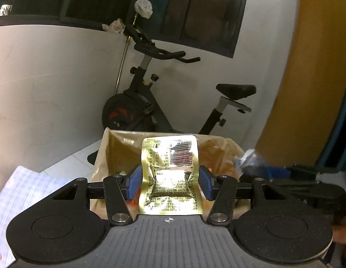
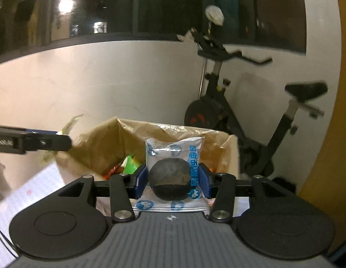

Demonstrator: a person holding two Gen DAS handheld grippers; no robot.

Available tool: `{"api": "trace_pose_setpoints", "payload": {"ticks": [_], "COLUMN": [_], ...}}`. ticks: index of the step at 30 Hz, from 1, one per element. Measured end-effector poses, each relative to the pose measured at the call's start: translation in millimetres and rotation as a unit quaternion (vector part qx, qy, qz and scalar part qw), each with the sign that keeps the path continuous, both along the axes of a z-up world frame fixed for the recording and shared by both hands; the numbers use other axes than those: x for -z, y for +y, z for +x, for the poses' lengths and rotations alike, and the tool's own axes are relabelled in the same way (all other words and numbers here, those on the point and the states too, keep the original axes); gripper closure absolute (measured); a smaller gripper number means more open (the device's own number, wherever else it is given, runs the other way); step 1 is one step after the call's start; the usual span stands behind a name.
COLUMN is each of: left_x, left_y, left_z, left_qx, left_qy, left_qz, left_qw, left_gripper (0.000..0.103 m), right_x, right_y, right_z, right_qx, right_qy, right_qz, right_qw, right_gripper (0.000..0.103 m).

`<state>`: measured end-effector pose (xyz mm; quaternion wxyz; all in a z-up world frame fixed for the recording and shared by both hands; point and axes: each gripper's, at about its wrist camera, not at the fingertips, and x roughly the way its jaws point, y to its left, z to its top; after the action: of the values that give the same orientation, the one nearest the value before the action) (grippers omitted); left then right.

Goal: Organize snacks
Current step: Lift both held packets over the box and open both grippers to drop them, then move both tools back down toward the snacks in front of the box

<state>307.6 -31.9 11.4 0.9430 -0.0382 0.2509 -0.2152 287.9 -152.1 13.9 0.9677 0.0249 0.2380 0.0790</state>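
Through the left wrist camera, my left gripper (image 1: 170, 182) pinches a shiny gold foil snack packet (image 1: 170, 176) between its blue pads, held upright above the near side of the open brown paper bag (image 1: 119, 147). A black exercise bike (image 1: 155, 98) stands far behind.

Through the right wrist camera, my right gripper (image 2: 173, 181) clamps a clear blue-printed packet holding a dark round snack (image 2: 170, 176), above the same bag's near edge.

I count two grippers, my left gripper (image 1: 170, 183) and right gripper (image 2: 171, 179), each clamping one snack: one gold foil packet (image 1: 170, 176), one clear packet with a dark round cake (image 2: 173, 174). One brown paper bag (image 2: 101, 147). One exercise bike (image 1: 155, 98).
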Motion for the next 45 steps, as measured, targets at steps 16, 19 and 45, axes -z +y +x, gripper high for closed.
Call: {"api": "trace_pose_setpoints", "payload": {"ticks": [16, 19, 45], "left_x": [27.5, 24.7, 57.2], "left_y": [5.9, 11.7, 9.1], "left_z": [56.9, 48.0, -78.9], "left_qx": [-0.040, -0.046, -0.003], "left_qy": [0.049, 0.041, 0.027], "left_qz": [0.022, 0.017, -0.008], "left_qw": [0.9977, 0.9979, 0.9996], "left_gripper": [0.032, 0.032, 0.032], "right_x": [25.1, 20.5, 31.5], "right_y": [4.8, 6.1, -14.1], "right_z": [92.0, 82.2, -67.1], "right_qx": [0.052, 0.045, 0.009], "right_qy": [0.082, 0.069, -0.013], "right_qz": [0.012, 0.004, -0.019], "right_qw": [0.995, 0.997, 1.000], "right_gripper": [0.045, 0.040, 0.040]}}
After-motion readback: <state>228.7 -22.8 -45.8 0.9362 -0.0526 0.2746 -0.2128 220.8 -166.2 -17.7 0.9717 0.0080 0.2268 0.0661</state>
